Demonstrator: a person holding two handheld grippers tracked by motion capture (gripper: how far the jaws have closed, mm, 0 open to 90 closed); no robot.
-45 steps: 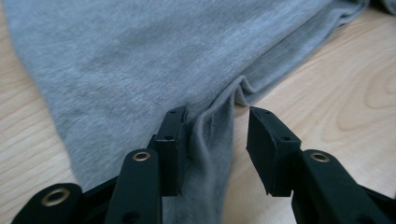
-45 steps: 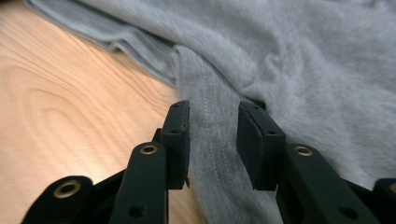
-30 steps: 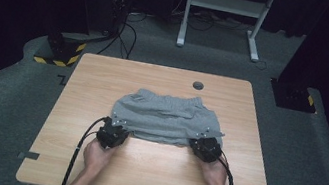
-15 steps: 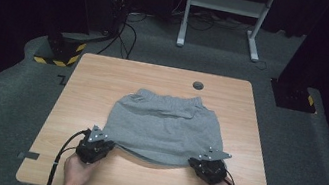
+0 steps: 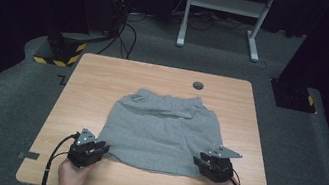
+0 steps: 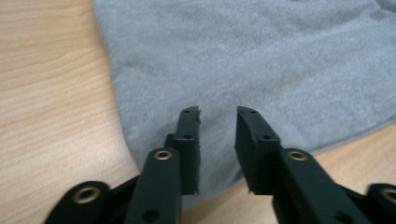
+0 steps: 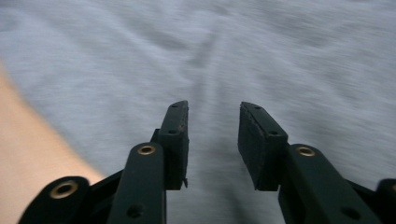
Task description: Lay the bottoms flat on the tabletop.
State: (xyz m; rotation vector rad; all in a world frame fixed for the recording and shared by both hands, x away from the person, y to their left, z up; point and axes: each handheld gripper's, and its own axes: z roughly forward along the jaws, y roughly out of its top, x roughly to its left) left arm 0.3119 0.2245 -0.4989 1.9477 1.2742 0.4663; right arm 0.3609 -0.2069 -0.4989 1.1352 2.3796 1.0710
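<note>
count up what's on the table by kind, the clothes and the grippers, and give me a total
Grey shorts: 1
Grippers: 2, left gripper and right gripper, both open at the hem
Total: 3

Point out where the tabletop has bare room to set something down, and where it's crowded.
Bare wood runs along the far edge of the table beyond the waistband of the grey shorts, broken by the round grommet, and in strips to the shorts' left and right. The near edge is crowded: the left gripper and right gripper sit open at the hem corners.
</note>
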